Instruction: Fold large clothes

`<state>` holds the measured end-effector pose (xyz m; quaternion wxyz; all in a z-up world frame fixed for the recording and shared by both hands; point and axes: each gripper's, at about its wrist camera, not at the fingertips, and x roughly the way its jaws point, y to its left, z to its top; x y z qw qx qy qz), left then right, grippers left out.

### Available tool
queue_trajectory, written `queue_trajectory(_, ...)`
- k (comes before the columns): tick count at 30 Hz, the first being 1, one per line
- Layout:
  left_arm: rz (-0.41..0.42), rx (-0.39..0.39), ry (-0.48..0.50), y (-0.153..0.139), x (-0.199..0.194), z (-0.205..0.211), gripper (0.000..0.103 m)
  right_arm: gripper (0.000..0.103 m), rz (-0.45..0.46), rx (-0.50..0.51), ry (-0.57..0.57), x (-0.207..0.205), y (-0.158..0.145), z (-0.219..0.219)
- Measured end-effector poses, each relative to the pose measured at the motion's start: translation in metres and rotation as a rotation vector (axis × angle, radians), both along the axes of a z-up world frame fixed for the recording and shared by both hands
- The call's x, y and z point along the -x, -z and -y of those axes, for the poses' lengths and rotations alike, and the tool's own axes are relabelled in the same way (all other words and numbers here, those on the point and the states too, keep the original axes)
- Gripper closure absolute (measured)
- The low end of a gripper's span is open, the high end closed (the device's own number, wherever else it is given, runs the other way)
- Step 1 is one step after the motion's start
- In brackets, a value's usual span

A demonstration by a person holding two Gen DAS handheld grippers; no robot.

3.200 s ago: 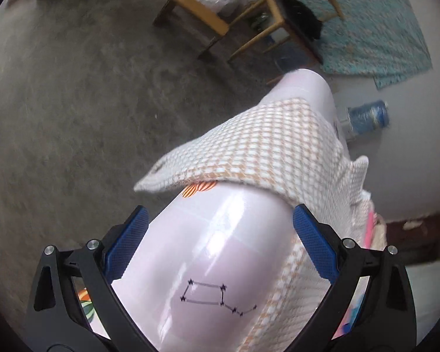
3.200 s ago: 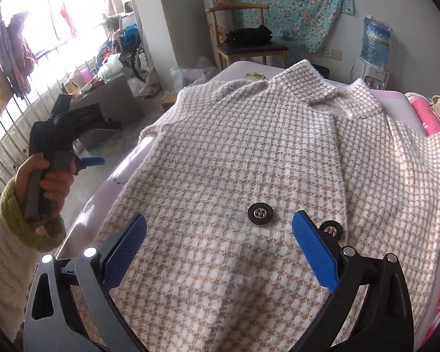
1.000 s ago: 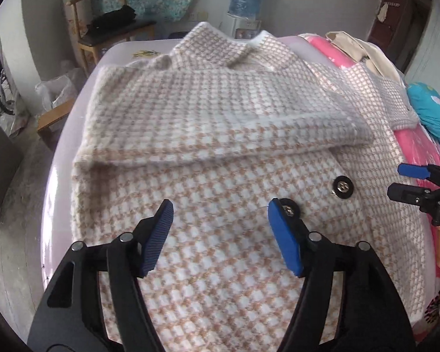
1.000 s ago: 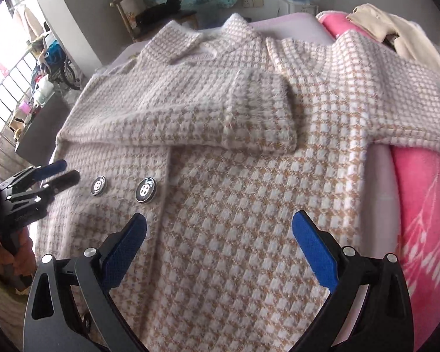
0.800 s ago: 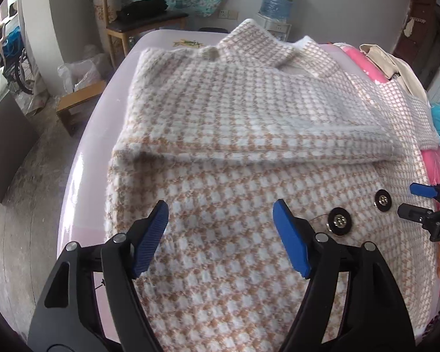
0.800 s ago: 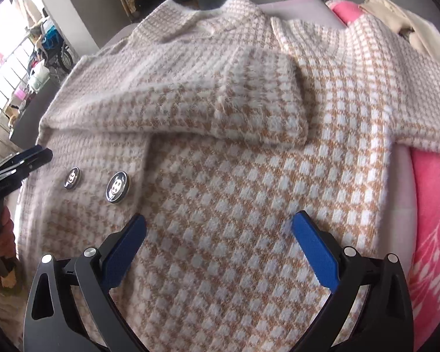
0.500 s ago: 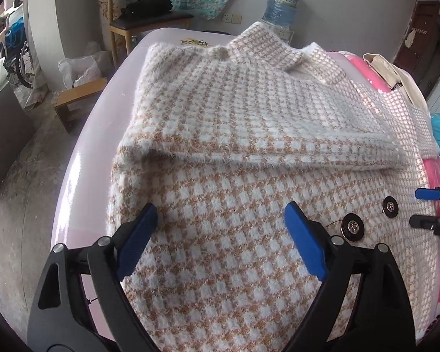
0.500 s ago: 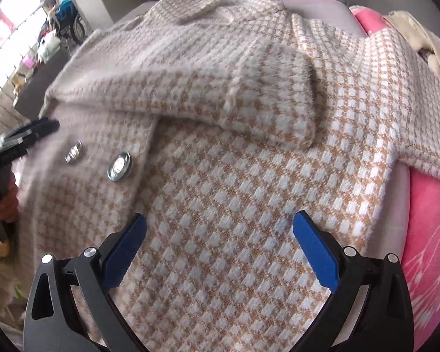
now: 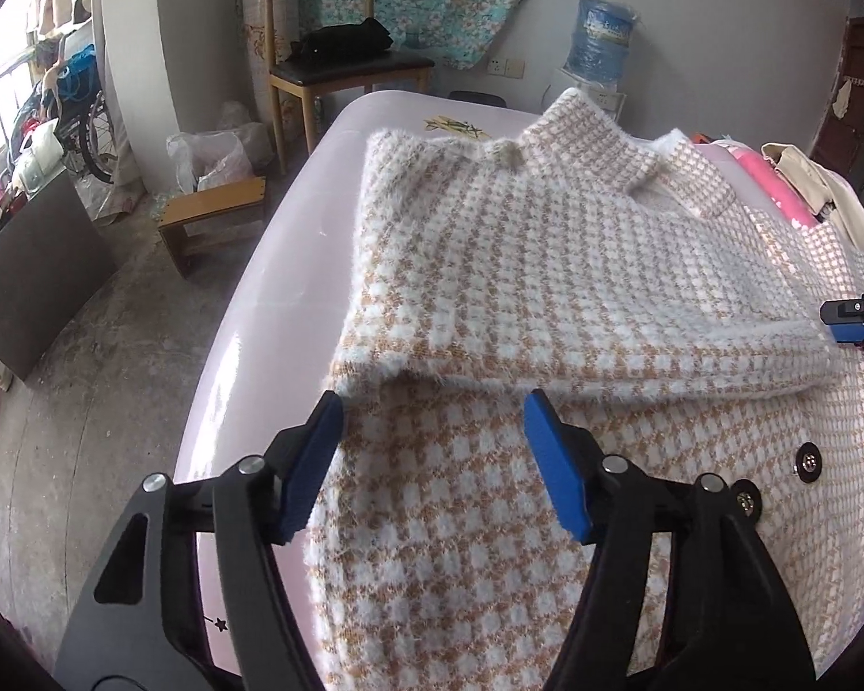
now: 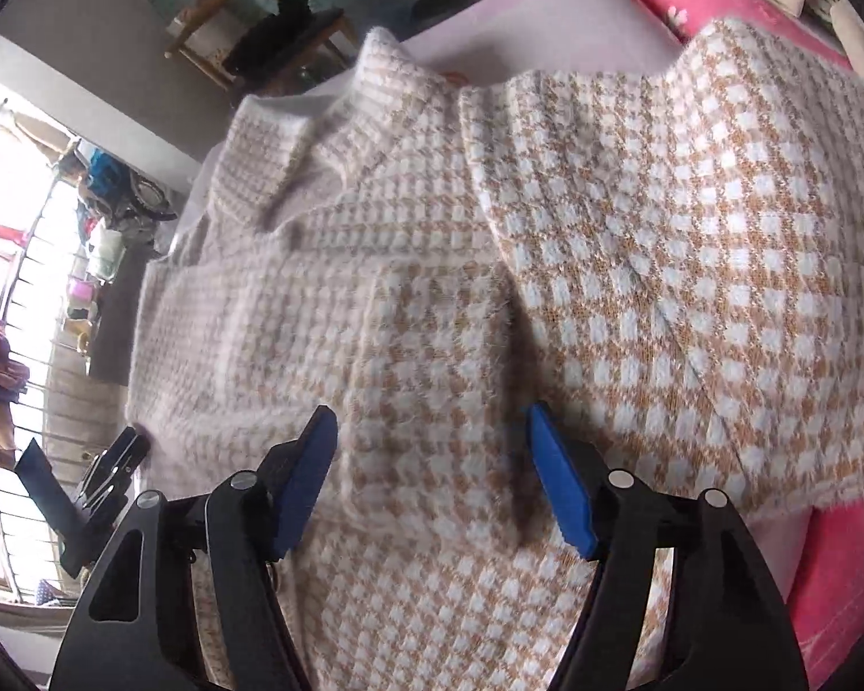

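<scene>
A fluffy beige-and-white checked knit coat (image 9: pixel 547 299) lay spread on the glossy pale pink table (image 9: pixel 271 299), its collar at the far end and its dark round buttons (image 9: pixel 807 463) near the right edge. One sleeve (image 9: pixel 633 340) was already folded across the chest, with its cuff end near the right side of the coat. The other sleeve (image 10: pixel 720 265) was not yet folded, it seemed; it stretched out toward the pink blanket (image 10: pixel 847 564) beside the table.

The left hand-held gripper (image 9: pixel 432 460) hovered over the left side edge of the coat, just below the fold of the sleeve. Its jaws had just been closing and stood half open, with only fabric below them and nothing pinched, as far as I could see. The right hand-held gripper (image 10: pixel 432 460) hung above the cuff of the folded sleeve; its jaws also had just been closing to a middle width, and they did not press on the cloth.

I judged that the first sleeve fold was finished and the next fold was being prepared. The next move would need each hand-held gripper to go down to the cloth, close firmly on a thick edge, and lift together, so the heavy knit does not slide or drag the folded sleeve out of place.
</scene>
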<state>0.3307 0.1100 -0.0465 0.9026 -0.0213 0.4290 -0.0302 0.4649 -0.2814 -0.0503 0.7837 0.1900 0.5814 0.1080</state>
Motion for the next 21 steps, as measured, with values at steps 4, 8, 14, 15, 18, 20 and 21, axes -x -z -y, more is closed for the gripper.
queue_trajectory(4,-0.002,-0.013,-0.023,0.004,-0.001,-0.005,0.057,0.050,-0.009,0.019,-0.028,-0.006,0.005,-0.009)
queue_trajectory(8,0.012,0.006,-0.035,0.005,0.001,-0.013,0.065,0.067,-0.030,0.034,-0.044,-0.010,0.010,-0.014)
queue_trajectory(14,0.034,0.054,-0.051,0.007,0.005,-0.020,0.067,0.094,-0.022,0.027,-0.047,-0.013,-0.004,-0.010)
queue_trajectory(15,0.037,0.066,-0.055,0.007,0.006,-0.021,0.067,0.094,0.001,0.031,-0.061,-0.014,-0.014,-0.014)
queue_trajectory(18,0.041,0.105,-0.070,0.007,0.007,-0.027,0.067,0.095,0.076,0.001,-0.094,-0.021,-0.052,-0.031)
queue_trajectory(20,0.044,0.125,-0.083,0.008,0.008,-0.030,0.067,0.095,0.139,-0.038,-0.133,-0.035,-0.087,-0.057)
queue_trajectory(21,0.047,0.136,-0.089,0.008,0.009,-0.032,0.067,0.095,0.176,-0.054,-0.163,-0.044,-0.106,-0.076)
